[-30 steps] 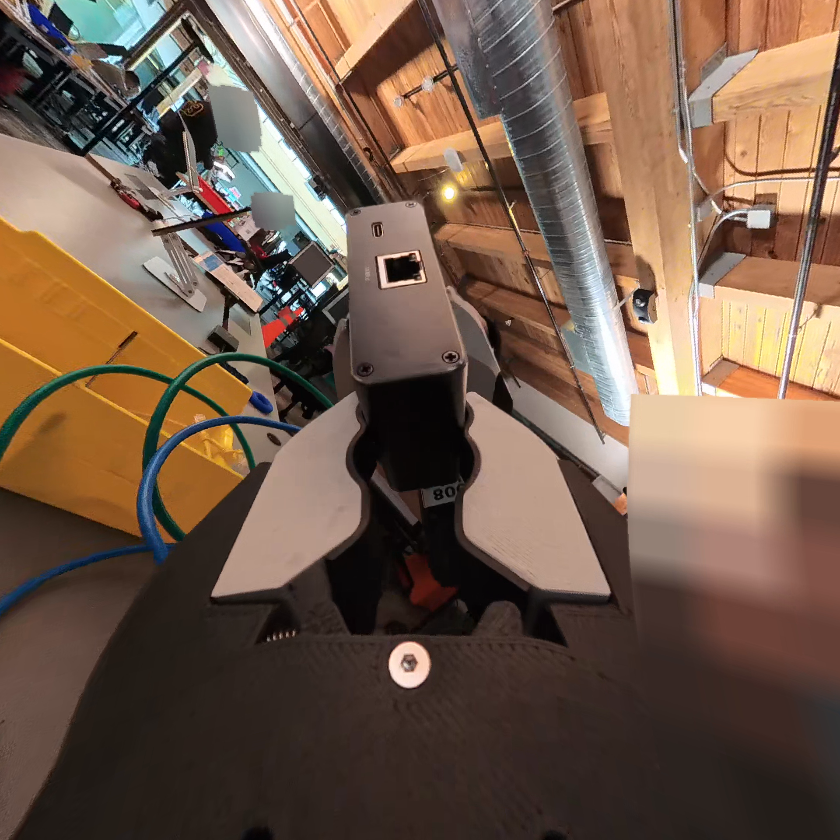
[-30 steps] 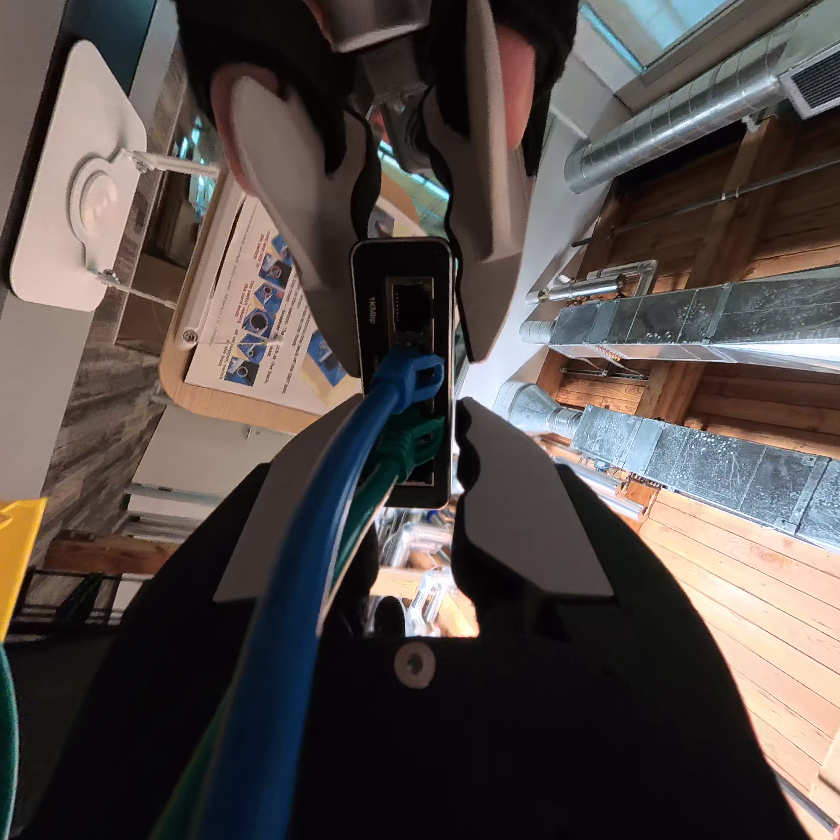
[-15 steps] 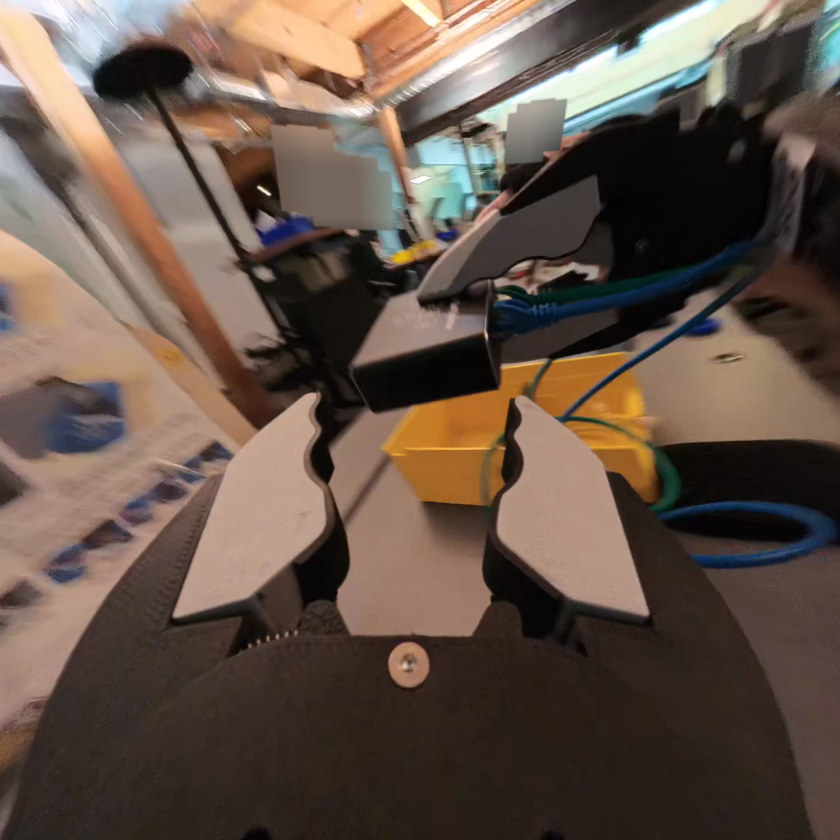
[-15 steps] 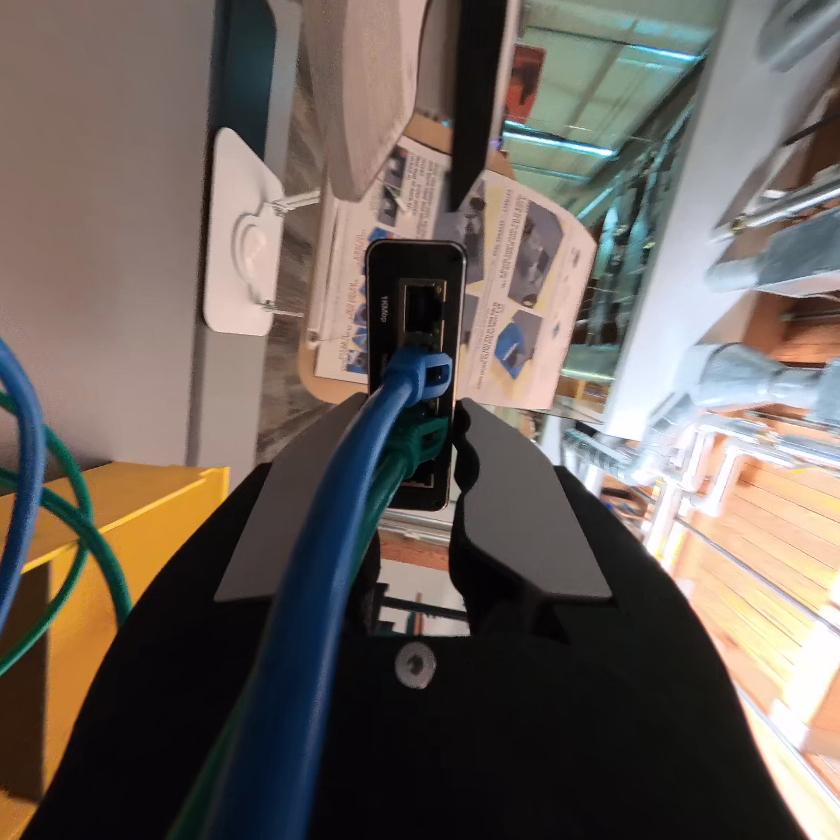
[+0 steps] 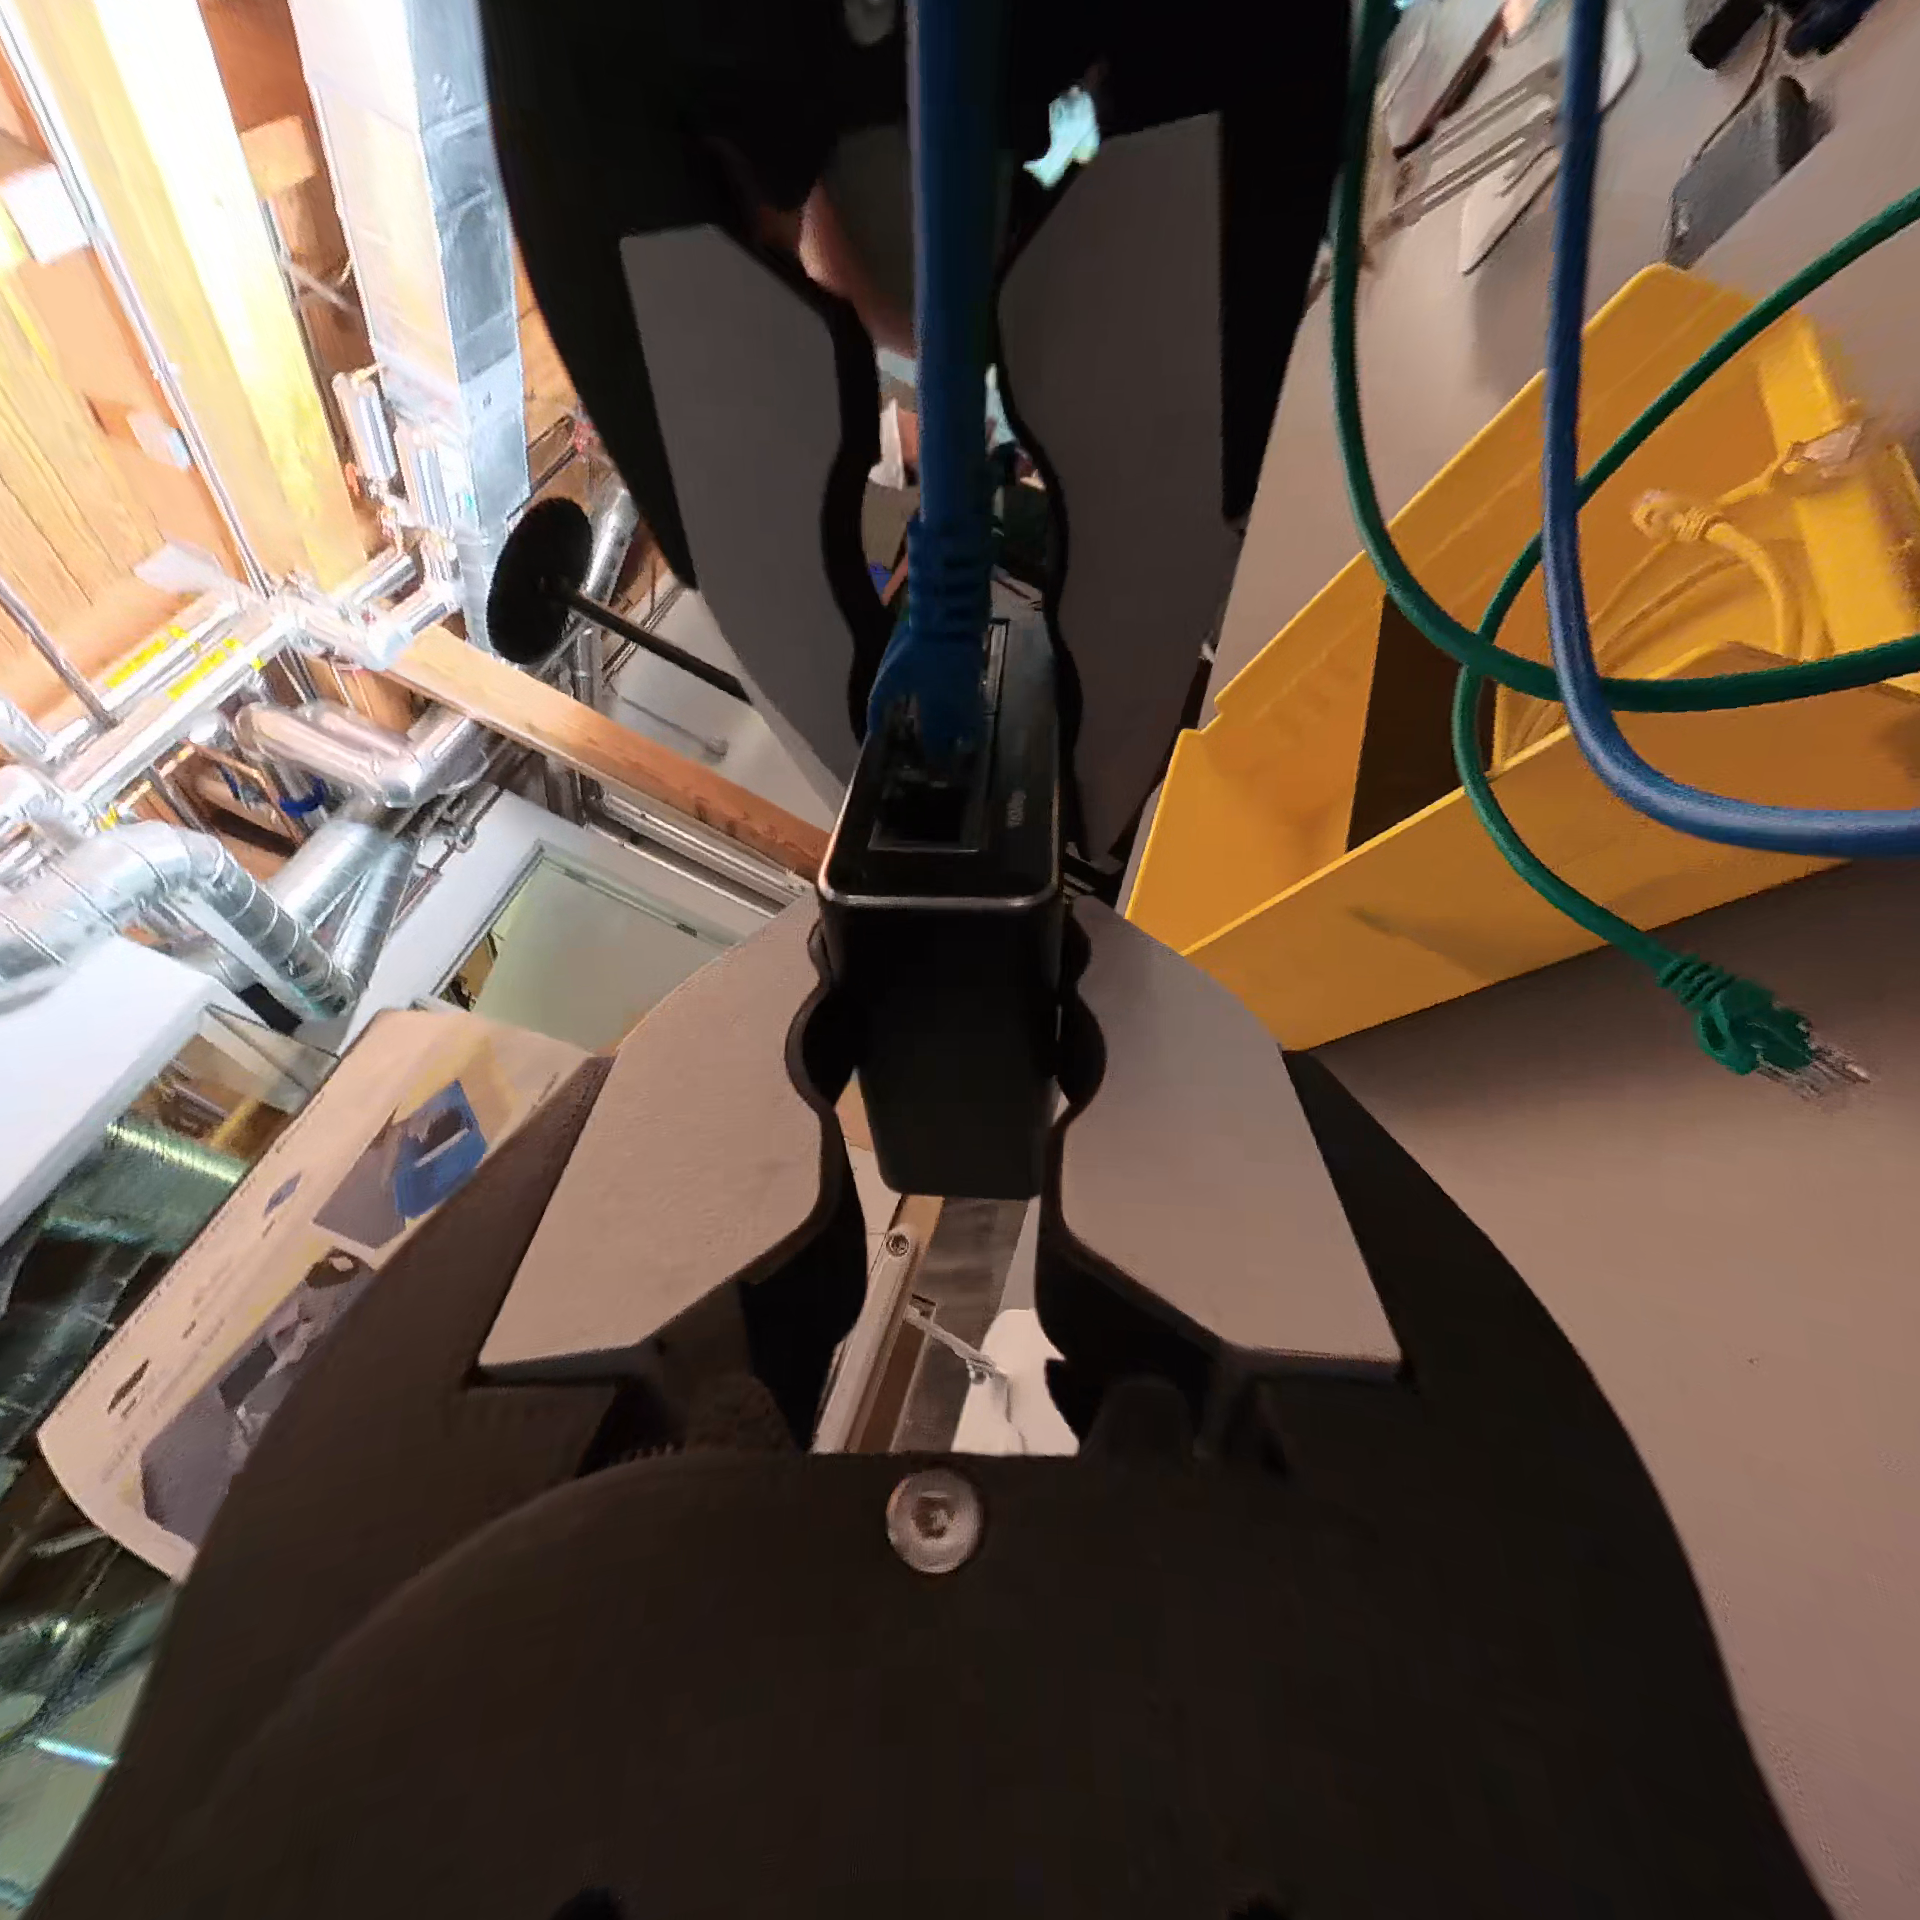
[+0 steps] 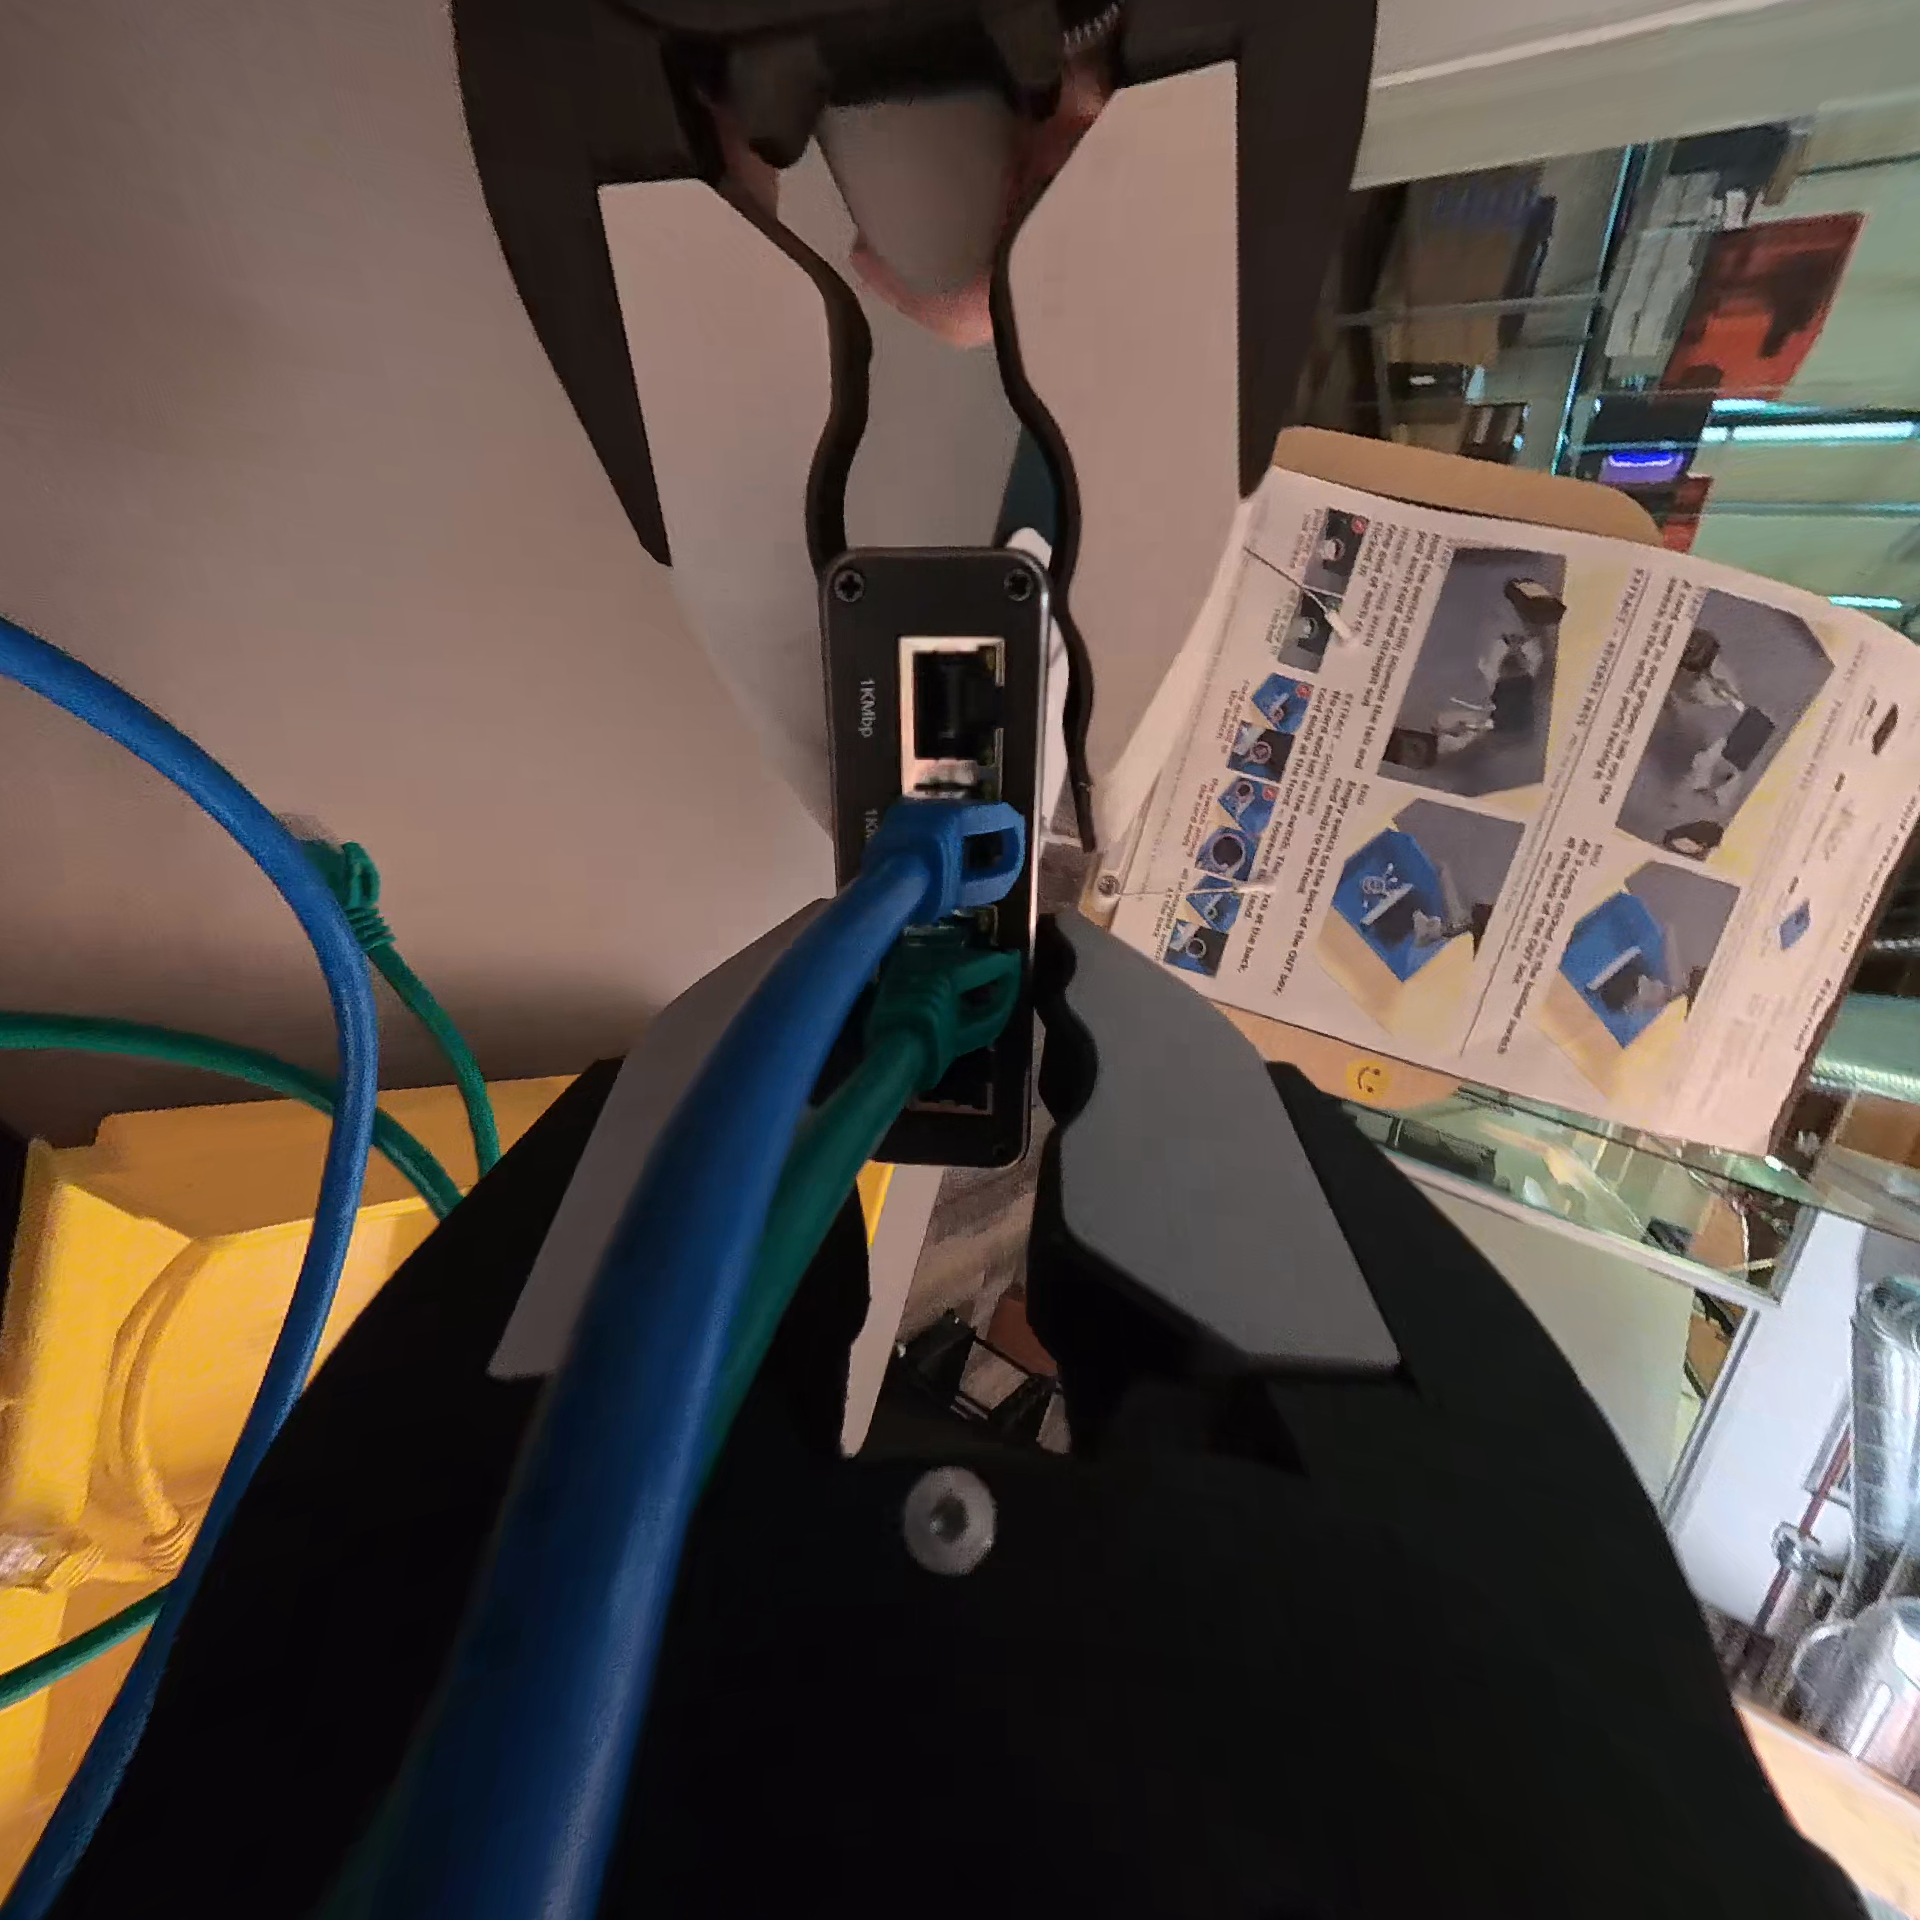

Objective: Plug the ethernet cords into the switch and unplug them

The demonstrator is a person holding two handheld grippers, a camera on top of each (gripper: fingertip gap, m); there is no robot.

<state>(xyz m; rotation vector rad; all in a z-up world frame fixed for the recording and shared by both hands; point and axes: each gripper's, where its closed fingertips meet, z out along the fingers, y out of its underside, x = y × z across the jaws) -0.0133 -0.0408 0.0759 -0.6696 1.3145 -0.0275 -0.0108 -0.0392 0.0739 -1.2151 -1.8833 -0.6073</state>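
Observation:
The black switch is held in the air between both grippers. My left gripper is shut on its plain end. My right gripper is shut on its port end, with the cords running back between its fingers. A blue ethernet cord and a green ethernet cord are plugged into neighbouring ports. The port above the blue plug is empty. The green cord's other plug lies loose on the table. In the right wrist view the left gripper shows at the top.
A yellow bin stands on the grey table, with a coiled yellow cable in it. Loops of blue and green cord hang across the bin. A printed instruction sheet on a board is to the side. Less than 4 cm separates the two grippers' tips.
My left gripper let go of the switch, opened, swung round, and has shut on its other end. My right gripper kept hold throughout, and both cords stayed plugged in.

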